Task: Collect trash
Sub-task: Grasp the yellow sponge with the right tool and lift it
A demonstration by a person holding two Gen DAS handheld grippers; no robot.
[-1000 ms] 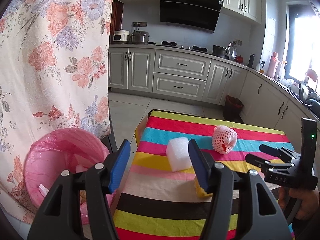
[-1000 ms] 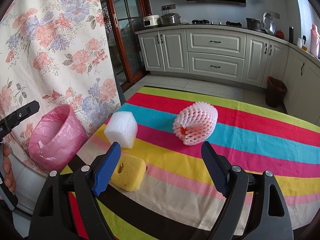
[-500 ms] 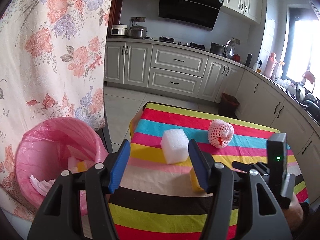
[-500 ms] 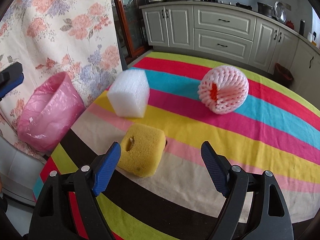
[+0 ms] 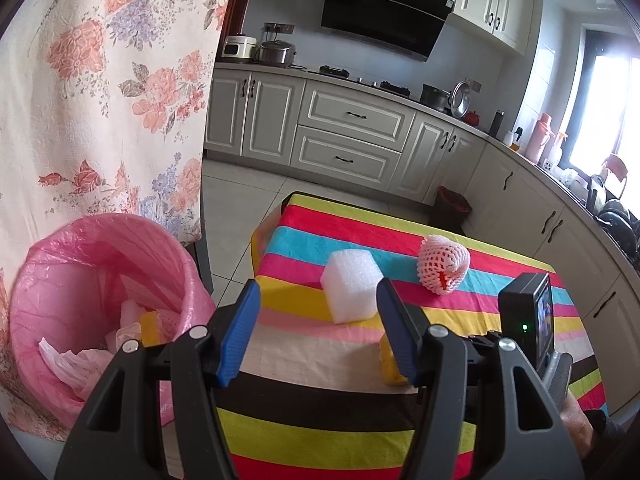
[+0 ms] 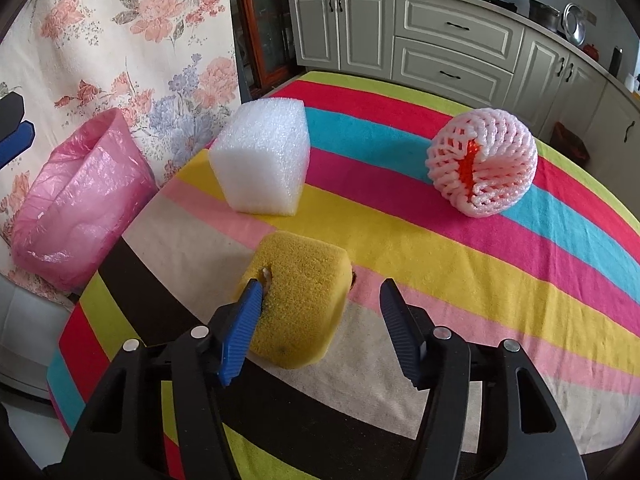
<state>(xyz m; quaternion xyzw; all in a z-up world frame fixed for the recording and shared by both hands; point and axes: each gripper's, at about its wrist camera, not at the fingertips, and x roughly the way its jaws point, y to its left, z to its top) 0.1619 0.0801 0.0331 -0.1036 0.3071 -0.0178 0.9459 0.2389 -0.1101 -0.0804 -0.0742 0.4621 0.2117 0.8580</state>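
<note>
A yellow sponge (image 6: pixel 301 300) lies on the striped tablecloth (image 6: pixel 440 248), between the open fingers of my right gripper (image 6: pixel 320 320); the left pad touches its side, the right pad stands apart. A white foam block (image 6: pixel 262 160) and a pink foam fruit net (image 6: pixel 482 162) lie farther back. In the left wrist view the foam block (image 5: pixel 352 292) and net (image 5: pixel 442 266) show too, and the sponge (image 5: pixel 390 368) peeks out behind a finger. My left gripper (image 5: pixel 318 328) is open and empty, above the table's near left edge. A pink-lined trash bin (image 5: pixel 96 308) stands left of the table.
The bin (image 6: pixel 76 200) holds crumpled wrappers and a yellow piece. A floral curtain (image 5: pixel 100 80) hangs behind it. Kitchen cabinets (image 5: pixel 344 140) run along the far wall, with a small dark bin (image 5: pixel 452 204) on the floor beyond the table.
My right gripper has moved forward and down until the yellow sponge sits between its fingers. My left gripper has pulled back and up a little, showing more of the bin.
</note>
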